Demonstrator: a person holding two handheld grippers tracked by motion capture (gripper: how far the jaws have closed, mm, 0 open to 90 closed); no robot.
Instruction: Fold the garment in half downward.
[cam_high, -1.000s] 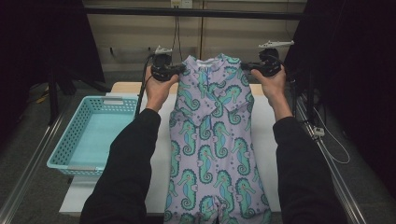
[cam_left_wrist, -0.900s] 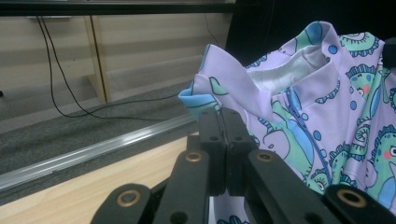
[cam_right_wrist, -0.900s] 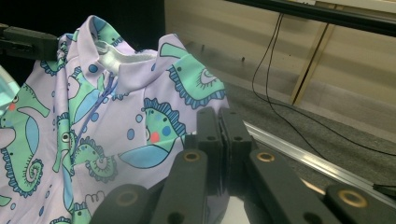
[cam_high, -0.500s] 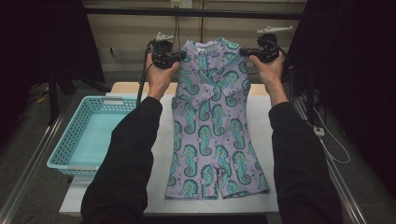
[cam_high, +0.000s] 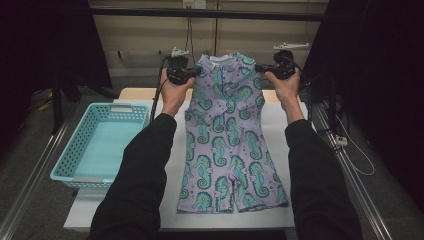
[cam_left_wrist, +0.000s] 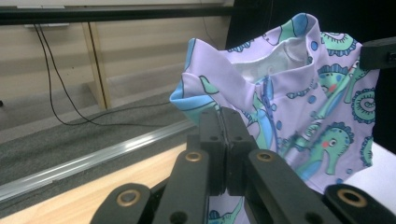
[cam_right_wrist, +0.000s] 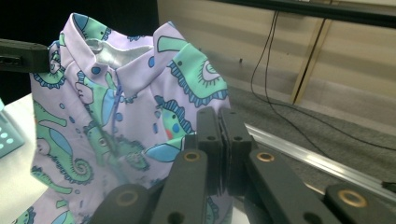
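A white table (cam_high: 310, 150) seen from above, with everything placed relative to a lilac romper printed with green seahorses (cam_high: 225, 140). To the left of the romper, well apart from it, a turquoise plastic basket (cam_high: 65, 160) sits at the table's left edge. Next comes the left gripper (cam_high: 192, 74), held up in a hand with a black sleeve; its jaws are clamped tight on the romper's left shoulder. In the left gripper view the two black jaws (cam_left_wrist: 226, 140) meet with the lilac cloth pinched between them. The romper hangs by both shoulders at the far side of the table, collar uppermost, while its lower body and short legs lie flat on the table toward the person. At the romper's right shoulder the right gripper (cam_high: 264, 69) is likewise closed on the cloth.
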